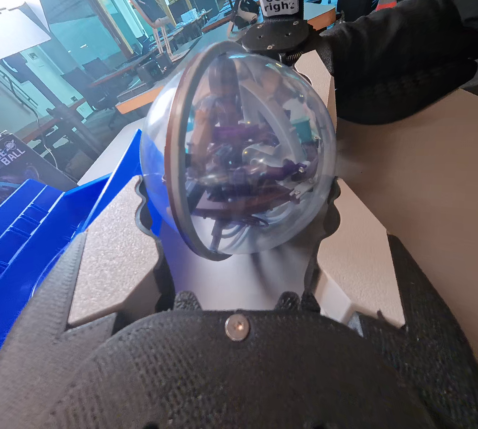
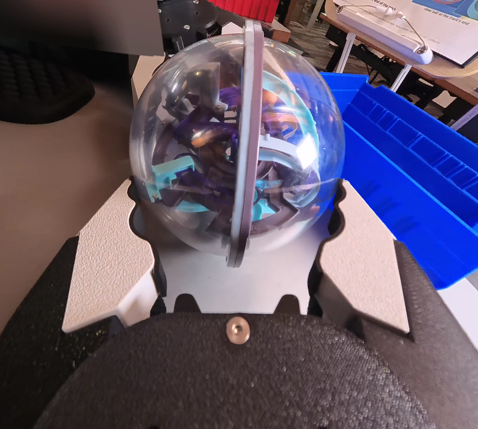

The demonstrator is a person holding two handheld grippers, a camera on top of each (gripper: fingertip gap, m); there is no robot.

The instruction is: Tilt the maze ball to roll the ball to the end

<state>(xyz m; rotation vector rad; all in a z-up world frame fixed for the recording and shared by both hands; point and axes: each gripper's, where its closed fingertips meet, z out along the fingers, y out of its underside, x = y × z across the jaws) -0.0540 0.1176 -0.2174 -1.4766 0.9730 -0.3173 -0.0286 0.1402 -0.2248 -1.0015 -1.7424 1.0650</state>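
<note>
A clear maze ball point(image 2: 236, 147) is being clamped between left tongs point(image 1: 236, 199) and right tongs point(image 2: 236, 199) from opposite sides, its seam ring upright.

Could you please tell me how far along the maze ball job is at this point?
Done: the maze ball is lifted and gripped by both the left gripper and right gripper. In hand: tilting, its seam ring near vertical. Left: the small steel ball cannot be made out, so reaching the end is unconfirmed.
</note>
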